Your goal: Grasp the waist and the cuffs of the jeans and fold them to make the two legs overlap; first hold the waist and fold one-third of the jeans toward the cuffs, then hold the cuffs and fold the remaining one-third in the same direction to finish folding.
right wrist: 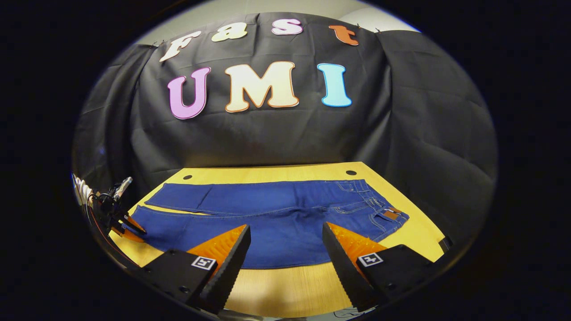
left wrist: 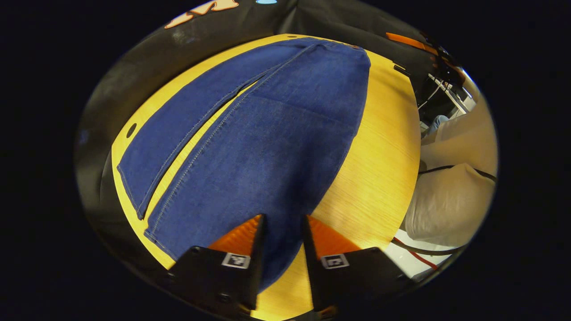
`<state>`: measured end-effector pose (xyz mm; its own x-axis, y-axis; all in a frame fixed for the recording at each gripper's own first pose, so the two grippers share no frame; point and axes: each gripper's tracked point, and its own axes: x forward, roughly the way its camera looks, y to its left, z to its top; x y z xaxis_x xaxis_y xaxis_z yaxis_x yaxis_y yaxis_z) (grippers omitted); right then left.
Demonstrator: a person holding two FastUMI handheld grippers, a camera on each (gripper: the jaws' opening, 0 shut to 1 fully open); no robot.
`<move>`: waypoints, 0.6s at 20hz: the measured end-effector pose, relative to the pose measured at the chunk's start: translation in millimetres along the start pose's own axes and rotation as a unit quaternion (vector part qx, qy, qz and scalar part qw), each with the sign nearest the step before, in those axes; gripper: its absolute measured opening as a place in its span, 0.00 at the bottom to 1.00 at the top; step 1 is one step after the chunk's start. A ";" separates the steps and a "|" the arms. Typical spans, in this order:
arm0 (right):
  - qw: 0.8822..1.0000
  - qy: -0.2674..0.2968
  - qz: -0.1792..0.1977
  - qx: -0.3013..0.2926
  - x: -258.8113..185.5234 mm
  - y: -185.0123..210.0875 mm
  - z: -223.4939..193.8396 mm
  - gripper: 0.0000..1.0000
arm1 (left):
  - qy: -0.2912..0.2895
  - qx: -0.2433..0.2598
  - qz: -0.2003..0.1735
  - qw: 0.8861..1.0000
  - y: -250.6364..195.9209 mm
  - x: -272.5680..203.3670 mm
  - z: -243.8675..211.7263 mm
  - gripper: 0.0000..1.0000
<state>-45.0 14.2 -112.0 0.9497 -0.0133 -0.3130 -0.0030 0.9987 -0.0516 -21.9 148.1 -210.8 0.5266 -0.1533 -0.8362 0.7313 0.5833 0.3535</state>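
Note:
Blue jeans (left wrist: pixel 267 147) lie flat on a yellow wooden table (left wrist: pixel 379 156), the two legs side by side with a narrow gap. In the left gripper view the waist (left wrist: pixel 339 47) is at the far end and the cuffs near the lower left. My left gripper (left wrist: pixel 284 223) is open over the nearer leg, close to its cuff end, with denim showing between the fingers. In the right gripper view the jeans (right wrist: pixel 276 209) run across the table, waist (right wrist: pixel 379 209) on the right. My right gripper (right wrist: pixel 285 232) hangs open before the jeans' near edge. The left gripper (right wrist: pixel 118 218) shows by the cuffs.
Black cloth walls close in the table's far and side edges. Round holes (right wrist: pixel 351 172) sit near the table's back corners. A person in white clothing (left wrist: pixel 450 200) stands at the table's side, with cables beside them. A bare strip of table (right wrist: pixel 285 281) lies in front of the jeans.

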 end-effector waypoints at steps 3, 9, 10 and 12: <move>1.000 0.004 0.011 0.003 4.5 8.9 -0.7 0.99 | 0.006 0.009 -0.008 1.000 -3.7 2.9 5.3 0.01; 0.991 0.057 0.088 -0.078 20.7 28.2 -25.3 0.99 | 0.017 -0.002 -0.032 0.999 -2.7 2.6 5.4 0.00; 0.986 0.071 0.103 -0.112 24.2 25.7 -30.0 0.99 | 0.016 -0.003 -0.033 0.999 -2.7 2.3 6.7 0.00; 0.970 0.104 0.129 -0.176 34.7 10.9 -42.7 0.99 | 0.018 -0.012 -0.033 0.999 -3.2 3.1 6.5 0.00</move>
<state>-25.5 22.5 -163.9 0.8194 0.1895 -0.5409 -0.3745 0.8915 -0.2548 -19.8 140.5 -211.8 0.4616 -0.1630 -0.8720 0.7531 0.5916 0.2880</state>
